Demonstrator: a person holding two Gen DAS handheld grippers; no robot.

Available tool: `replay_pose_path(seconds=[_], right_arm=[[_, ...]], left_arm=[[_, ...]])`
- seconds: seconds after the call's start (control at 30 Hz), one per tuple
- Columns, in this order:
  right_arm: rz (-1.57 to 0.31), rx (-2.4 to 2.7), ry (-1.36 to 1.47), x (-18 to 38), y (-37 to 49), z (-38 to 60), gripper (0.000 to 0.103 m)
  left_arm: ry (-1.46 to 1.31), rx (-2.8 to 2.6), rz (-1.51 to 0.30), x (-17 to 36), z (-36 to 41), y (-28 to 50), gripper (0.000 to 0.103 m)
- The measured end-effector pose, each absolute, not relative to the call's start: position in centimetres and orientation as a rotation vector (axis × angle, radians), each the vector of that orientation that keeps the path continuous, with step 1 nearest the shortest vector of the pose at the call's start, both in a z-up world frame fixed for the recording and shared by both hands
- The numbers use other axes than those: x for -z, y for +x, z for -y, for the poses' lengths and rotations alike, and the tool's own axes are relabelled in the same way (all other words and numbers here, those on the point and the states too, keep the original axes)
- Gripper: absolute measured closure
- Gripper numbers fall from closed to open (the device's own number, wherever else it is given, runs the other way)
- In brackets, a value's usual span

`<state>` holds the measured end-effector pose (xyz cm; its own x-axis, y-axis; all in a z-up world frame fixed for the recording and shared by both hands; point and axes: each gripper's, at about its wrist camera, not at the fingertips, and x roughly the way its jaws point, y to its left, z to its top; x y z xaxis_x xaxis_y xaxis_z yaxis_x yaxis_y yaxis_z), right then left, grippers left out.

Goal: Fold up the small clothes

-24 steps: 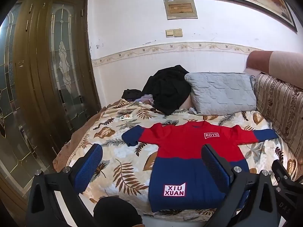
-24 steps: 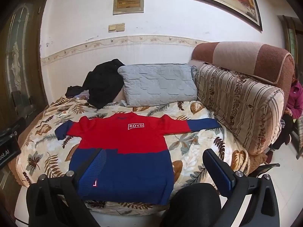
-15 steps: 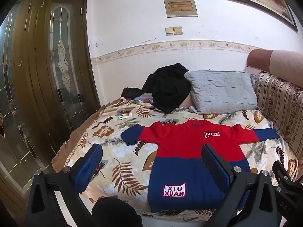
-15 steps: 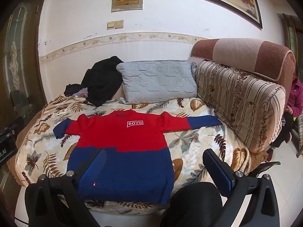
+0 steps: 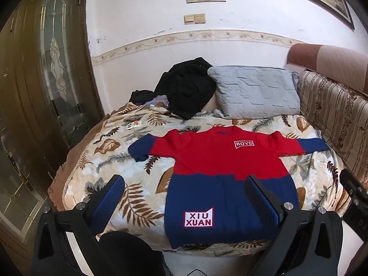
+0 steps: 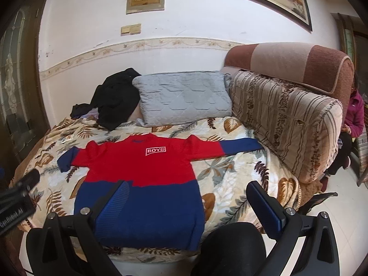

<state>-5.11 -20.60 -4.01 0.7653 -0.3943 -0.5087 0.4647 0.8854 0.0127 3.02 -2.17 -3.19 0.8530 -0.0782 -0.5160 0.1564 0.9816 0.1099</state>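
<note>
A small red and blue sweater [image 5: 220, 165] lies flat, front up, on the leaf-print bed cover, sleeves spread to both sides; it also shows in the right wrist view [image 6: 142, 174]. It bears "BOYS" and "XIU XUAN" patches. My left gripper [image 5: 184, 197] is open and empty, held above the near edge of the bed, short of the sweater's hem. My right gripper [image 6: 186, 202] is open and empty too, held over the hem's right side. Neither touches the cloth.
A grey pillow [image 5: 255, 92] and a heap of black clothes [image 5: 186, 87] lie at the far end of the bed. A striped sofa back [image 6: 285, 115] stands on the right, a wooden glass door [image 5: 46, 73] on the left. A person [image 6: 354, 115] sits far right.
Both grippers have drifted slightly forward toward the bed. The sweater has not moved and both stay open.
</note>
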Motion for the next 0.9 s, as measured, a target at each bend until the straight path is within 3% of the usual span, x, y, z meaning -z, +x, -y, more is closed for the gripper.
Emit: replay_pose_path(seconds=[0.53, 0.6, 0.73, 0.9], right_arm=[[-0.433, 0.611, 0.196, 2.5, -8.5, 25.7, 0.000], [-0.421, 0.635, 0.209, 2.3, -9.0, 26.6, 0.000], [-0.396, 0.689, 0.216, 1.9, -10.1, 28.2, 0.000], [-0.355, 0.745, 0.223, 1.5, -10.9, 30.1, 0.000]], left_arm=[[0.099, 0.151, -0.415, -1.2, 5.2, 4.9, 0.000], [0.081, 0.151, -0.395, -0.7, 5.8, 5.7, 0.000], [0.054, 0.198, -0.565, 2.5, 6.5, 8.7, 0.000], [0.082, 0.124, -0.475, 2.0, 6.2, 9.1, 0.000]])
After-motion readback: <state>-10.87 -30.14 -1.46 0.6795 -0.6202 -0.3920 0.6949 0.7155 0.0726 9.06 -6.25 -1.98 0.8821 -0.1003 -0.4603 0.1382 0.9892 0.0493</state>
